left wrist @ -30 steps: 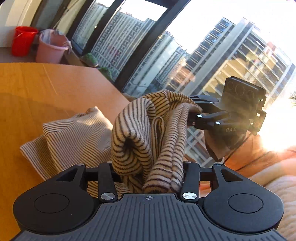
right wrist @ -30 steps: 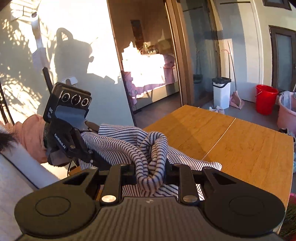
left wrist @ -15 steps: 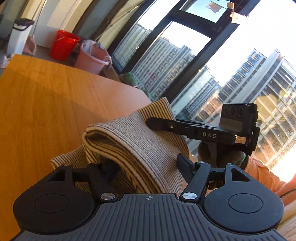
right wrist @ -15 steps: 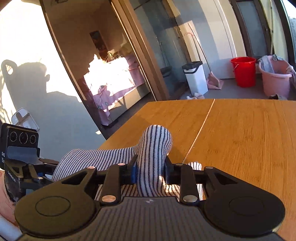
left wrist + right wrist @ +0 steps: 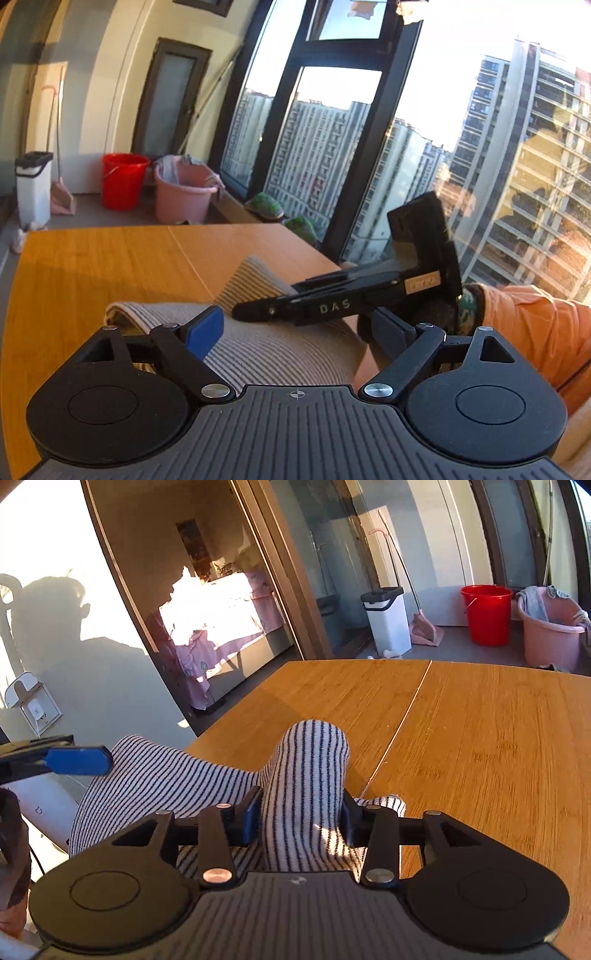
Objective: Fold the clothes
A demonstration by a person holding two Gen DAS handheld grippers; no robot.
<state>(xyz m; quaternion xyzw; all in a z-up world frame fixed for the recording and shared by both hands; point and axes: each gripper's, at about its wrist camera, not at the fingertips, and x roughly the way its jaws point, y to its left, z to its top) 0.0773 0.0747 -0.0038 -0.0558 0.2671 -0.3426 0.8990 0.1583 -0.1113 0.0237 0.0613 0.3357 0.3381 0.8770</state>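
Through the left wrist camera, your left gripper [image 5: 295,332] had its fingers spread wide above the striped garment [image 5: 273,350], gripping nothing. The garment lay bunched on the wooden surface [image 5: 92,266] at its near edge. Your right gripper [image 5: 332,302] reached across from the right, and its side read "DAS"; a small tan label [image 5: 423,283] beside that was too blurred to read. Beyond the surface stood a red bucket [image 5: 123,181], contents hidden, a pink tub [image 5: 184,195] with cloth draped over its rim, and a white lidded bin [image 5: 33,188].

Through the right wrist camera, your right gripper [image 5: 301,819] had its fingers pinching an upright fold of the striped garment [image 5: 306,775], the rest trailing left over the surface [image 5: 480,746] edge. A blue fingertip pad [image 5: 79,760] of your left gripper showed at far left. The red bucket [image 5: 485,614], the pink tub [image 5: 550,631] holding cloth and the white bin [image 5: 388,618] stood on the floor behind.
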